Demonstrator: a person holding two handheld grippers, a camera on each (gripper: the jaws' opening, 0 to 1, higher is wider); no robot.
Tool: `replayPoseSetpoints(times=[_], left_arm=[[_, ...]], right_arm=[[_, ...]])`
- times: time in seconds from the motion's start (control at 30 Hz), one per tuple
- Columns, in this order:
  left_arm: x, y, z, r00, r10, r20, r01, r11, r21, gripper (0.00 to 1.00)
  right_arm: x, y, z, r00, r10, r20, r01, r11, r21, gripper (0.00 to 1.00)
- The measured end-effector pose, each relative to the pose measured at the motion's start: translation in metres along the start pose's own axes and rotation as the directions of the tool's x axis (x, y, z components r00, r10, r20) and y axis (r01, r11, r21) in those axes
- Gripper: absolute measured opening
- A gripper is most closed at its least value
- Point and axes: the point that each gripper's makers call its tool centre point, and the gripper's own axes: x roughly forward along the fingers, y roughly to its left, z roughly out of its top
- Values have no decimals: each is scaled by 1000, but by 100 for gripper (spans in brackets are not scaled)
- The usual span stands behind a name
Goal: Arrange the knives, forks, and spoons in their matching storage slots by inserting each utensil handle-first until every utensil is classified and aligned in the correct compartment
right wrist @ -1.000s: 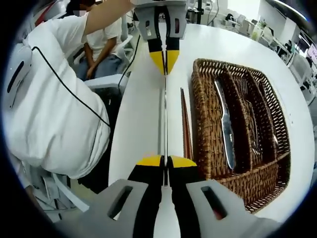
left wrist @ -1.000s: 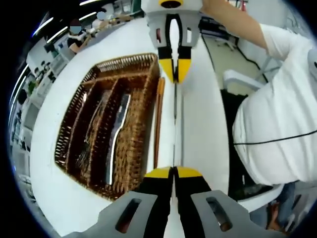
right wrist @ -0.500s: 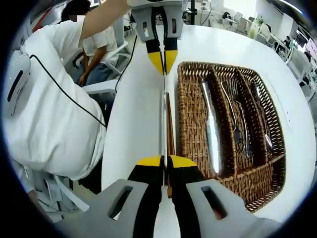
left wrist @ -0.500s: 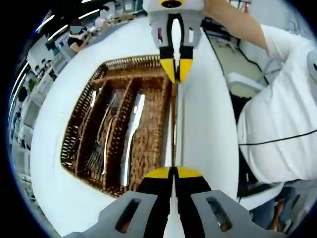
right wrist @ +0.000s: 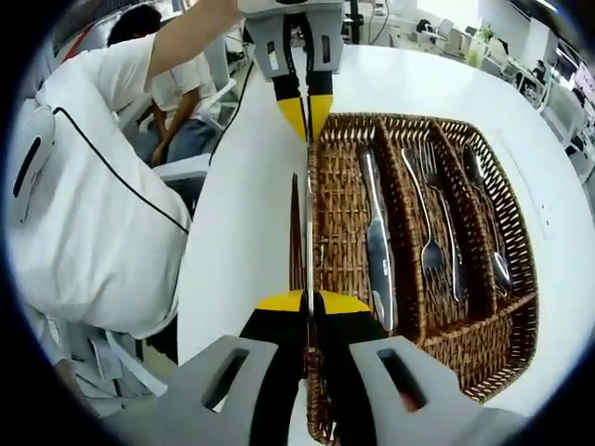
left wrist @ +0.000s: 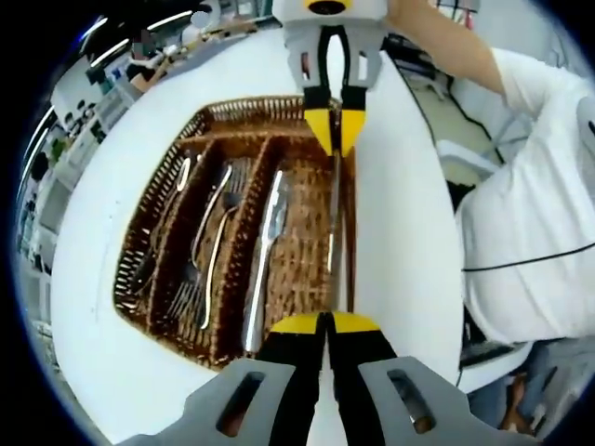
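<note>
Item: one slim steel table knife (left wrist: 334, 209), pinched end to end between our two yellow-tipped grippers, the left gripper (left wrist: 325, 323) pressed shut on one end and the right gripper (right wrist: 308, 302) pressed shut on the other. It hangs over the outermost slot of the brown woven wicker cutlery tray (right wrist: 483, 321); a second ago we held it over bare white tabletop (right wrist: 242, 242) beside the tray. Tray contents: a steel knife (right wrist: 376, 243) in the next slot, forks (right wrist: 430, 228) beyond, spoons (right wrist: 485, 218) in the far slot. A brown wooden stick (right wrist: 295, 237) lies on the table just beside the tray wall. We cannot tell which end is the held knife's handle; both ends are covered by the jaws. Background: a person in a white shirt (right wrist: 93, 204).
</note>
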Motion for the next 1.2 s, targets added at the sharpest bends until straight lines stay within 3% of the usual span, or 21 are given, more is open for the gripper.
replayPoseSetpoints(times=[0.37,1.2], left_arm=[[10,11,-4,1000,-27,0,27,999,-19,1],[37,20,-19,997,-80,-23,79,996,-45,1]], right_arm=[[4,-16,-3,1000,17,-1,-17,999,43,3],[33,-18,-17,998,66,-23,-65,996,55,4]])
